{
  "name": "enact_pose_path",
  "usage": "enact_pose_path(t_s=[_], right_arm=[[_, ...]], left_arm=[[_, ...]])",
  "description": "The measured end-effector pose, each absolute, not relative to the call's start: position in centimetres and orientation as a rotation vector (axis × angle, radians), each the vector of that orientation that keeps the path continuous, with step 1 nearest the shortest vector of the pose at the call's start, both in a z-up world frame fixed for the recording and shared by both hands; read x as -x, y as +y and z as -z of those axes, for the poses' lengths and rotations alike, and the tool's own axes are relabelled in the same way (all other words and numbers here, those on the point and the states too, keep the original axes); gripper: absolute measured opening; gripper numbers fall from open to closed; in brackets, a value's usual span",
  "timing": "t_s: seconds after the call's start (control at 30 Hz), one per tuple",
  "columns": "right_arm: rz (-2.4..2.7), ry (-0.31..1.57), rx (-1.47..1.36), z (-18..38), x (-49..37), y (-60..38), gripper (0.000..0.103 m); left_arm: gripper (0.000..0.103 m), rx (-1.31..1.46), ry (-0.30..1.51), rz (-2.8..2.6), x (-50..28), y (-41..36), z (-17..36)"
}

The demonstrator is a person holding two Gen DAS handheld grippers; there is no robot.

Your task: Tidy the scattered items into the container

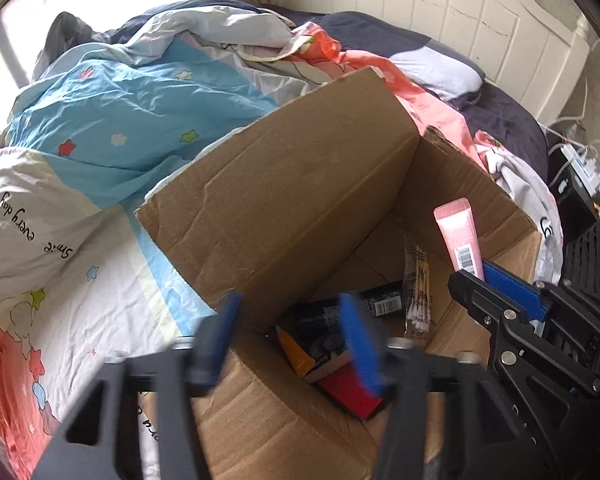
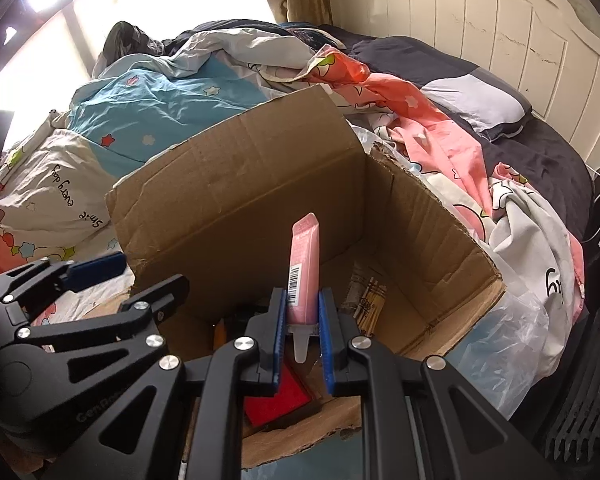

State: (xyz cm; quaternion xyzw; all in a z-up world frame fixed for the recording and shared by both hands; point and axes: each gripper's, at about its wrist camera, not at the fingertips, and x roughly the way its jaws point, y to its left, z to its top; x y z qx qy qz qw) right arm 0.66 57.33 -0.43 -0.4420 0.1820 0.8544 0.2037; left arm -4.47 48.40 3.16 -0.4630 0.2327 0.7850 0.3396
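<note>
Brown cardboard box (image 2: 236, 184); pink tube (image 2: 305, 264); red item (image 2: 276, 400); blue star-patterned quilt (image 1: 112, 120); blue-padded black hand-held grippers.

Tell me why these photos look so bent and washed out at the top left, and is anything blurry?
Both views are fisheye, so edges curve and corners go black. The window blows out white in both views. In the left wrist view the left gripper is blurred; in the right wrist view the pink tube and right gripper look sharp.

1. Left wrist view looked steeply down, close over the cardboard box (image 1: 284, 184) from its near-left corner.
2. Right wrist view looked down from the near side.
3. Both shared the box interior and the bed's duvet (image 2: 148, 100).
</note>
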Motion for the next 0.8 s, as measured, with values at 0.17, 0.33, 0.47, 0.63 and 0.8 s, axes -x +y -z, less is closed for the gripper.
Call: enact_pose_path(t_s=[0.17,0.33,0.47,0.63,0.8], right_arm=[[-2.353,0.517,1.243,1.0,-0.6,57.7,0.018],[-2.305,0.517,1.231,1.3,-0.9,58.2,0.048],[-2.289,0.534,1.216,1.3,-1.3,58.6,0.056],[-2.26,0.534,1.229,1.4,-1.1,58.7,0.057],[-2.253,0.529,1.231,1.4,-1.0,58.4,0.066]], left_arm=[[0.085,1.207,0.573,-2.083,5.1,47.8,-3.2],[0.088,1.23,0.568,-2.104,5.8,47.3,-3.1],[0.097,1.242,0.539,-2.115,6.3,46.7,-3.2],[0.103,1.226,0.559,-2.095,6.2,46.6,-3.4],[0.103,1.26,0.573,-2.092,6.6,46.2,-3.3]])
